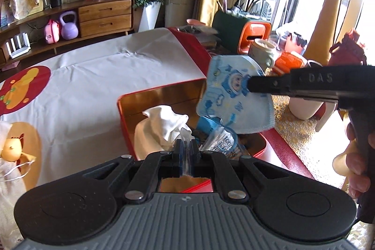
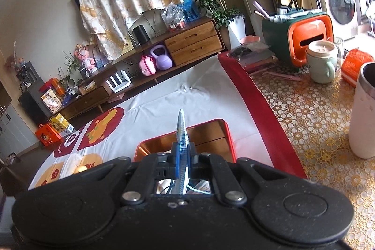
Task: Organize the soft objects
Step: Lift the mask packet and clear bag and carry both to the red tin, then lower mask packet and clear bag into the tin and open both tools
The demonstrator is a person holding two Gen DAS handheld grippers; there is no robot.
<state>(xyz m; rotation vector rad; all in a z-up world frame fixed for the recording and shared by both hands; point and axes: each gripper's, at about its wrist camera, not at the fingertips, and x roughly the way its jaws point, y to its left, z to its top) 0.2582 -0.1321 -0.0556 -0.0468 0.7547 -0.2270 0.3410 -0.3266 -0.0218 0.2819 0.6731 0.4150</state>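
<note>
Over the red tin [image 1: 161,95], my right gripper [image 1: 252,83], lettered "DAS", clamps a blue mask [image 1: 232,95]; my left gripper [image 1: 185,147] pinches a clear packet [image 1: 220,144] printed "100".

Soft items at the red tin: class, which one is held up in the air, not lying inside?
The blue cartoon-print face mask, clamped by the right hand-held gripper above the red tin; the white cloth lies inside.

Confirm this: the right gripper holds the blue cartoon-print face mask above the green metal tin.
Wrong on the tin's colour: it is a red metal tin, not green. The right gripper does hold the blue cartoon-print face mask above it, as the left wrist view shows.
</note>
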